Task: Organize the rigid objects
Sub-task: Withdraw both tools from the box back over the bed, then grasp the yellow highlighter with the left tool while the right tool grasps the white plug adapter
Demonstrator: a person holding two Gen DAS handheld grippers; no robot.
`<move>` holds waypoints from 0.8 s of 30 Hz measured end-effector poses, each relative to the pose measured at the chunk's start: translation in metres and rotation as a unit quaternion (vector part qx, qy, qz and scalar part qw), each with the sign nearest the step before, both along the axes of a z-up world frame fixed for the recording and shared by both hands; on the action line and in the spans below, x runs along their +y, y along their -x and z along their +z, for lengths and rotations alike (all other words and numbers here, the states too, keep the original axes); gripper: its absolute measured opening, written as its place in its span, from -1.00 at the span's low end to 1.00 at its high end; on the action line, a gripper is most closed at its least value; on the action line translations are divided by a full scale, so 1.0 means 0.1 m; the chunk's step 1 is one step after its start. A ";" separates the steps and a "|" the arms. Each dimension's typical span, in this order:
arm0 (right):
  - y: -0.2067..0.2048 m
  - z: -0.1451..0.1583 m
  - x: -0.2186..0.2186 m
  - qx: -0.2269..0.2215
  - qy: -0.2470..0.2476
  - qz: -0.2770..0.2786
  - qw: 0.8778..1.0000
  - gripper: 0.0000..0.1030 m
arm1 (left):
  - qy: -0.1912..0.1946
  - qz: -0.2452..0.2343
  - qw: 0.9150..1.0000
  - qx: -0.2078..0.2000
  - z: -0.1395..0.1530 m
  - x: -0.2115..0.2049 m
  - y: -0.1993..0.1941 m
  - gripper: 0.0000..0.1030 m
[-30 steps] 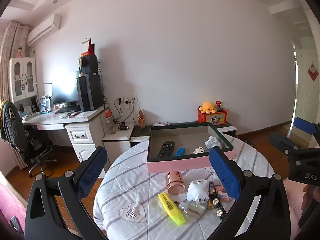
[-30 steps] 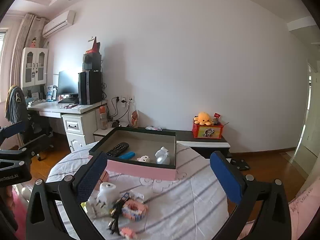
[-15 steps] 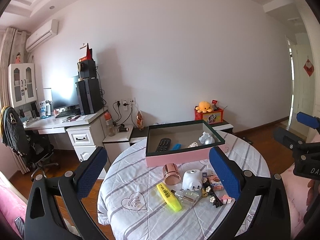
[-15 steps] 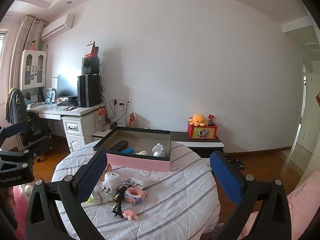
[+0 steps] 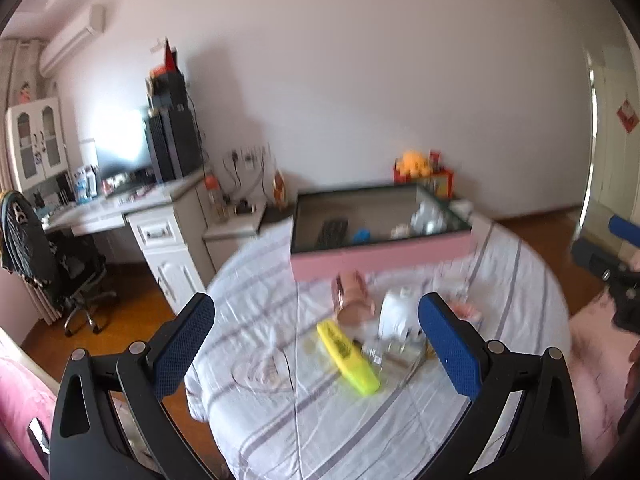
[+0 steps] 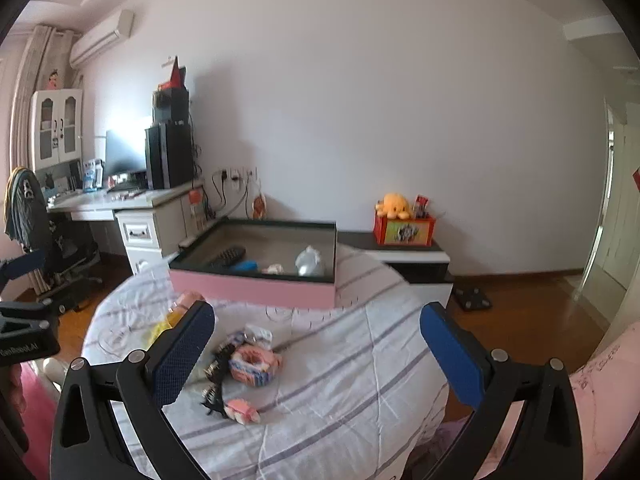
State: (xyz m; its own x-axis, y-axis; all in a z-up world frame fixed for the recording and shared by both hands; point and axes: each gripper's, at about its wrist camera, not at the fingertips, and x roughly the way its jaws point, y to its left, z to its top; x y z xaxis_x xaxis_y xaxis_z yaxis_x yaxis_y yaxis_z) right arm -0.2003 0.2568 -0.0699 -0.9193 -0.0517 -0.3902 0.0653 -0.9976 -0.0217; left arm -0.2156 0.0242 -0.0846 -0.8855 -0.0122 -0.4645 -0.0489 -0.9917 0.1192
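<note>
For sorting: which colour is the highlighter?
Yellow highlighter; clearest in left wrist view.

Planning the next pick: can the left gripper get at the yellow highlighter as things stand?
Probably yes. The left gripper is open and empty, and the yellow highlighter lies uncovered on the table between its fingers, with nothing in between.

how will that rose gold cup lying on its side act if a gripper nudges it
The rose gold cup lies on its side on the striped cloth, so it will likely roll. Its shiny wall looks slippery to pinch. It is probably stiff and light, though the frame is blurred.
</note>
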 end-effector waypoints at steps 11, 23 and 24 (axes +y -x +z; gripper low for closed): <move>0.48 -0.63 0.07 -0.082 0.007 0.009 0.997 1.00 | 0.026 0.036 0.993 -0.105 -0.70 -0.14 0.51 1.00; 0.71 -0.88 0.07 -0.109 0.012 0.020 0.994 1.00 | 0.028 0.021 0.988 -0.152 -1.03 0.04 0.81 1.00; 0.72 -0.89 0.07 -0.110 0.013 0.020 0.994 1.00 | 0.030 0.025 0.987 -0.155 -1.05 0.05 0.84 1.00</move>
State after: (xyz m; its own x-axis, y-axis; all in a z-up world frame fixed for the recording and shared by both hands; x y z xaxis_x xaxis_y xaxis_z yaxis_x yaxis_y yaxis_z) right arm -0.2727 0.2638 -0.1586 -0.8083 -0.1001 -0.5802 0.1059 -0.9941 0.0239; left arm -0.3000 0.0290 -0.1901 -0.6987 -0.0874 -0.7101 -0.0432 -0.9855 0.1639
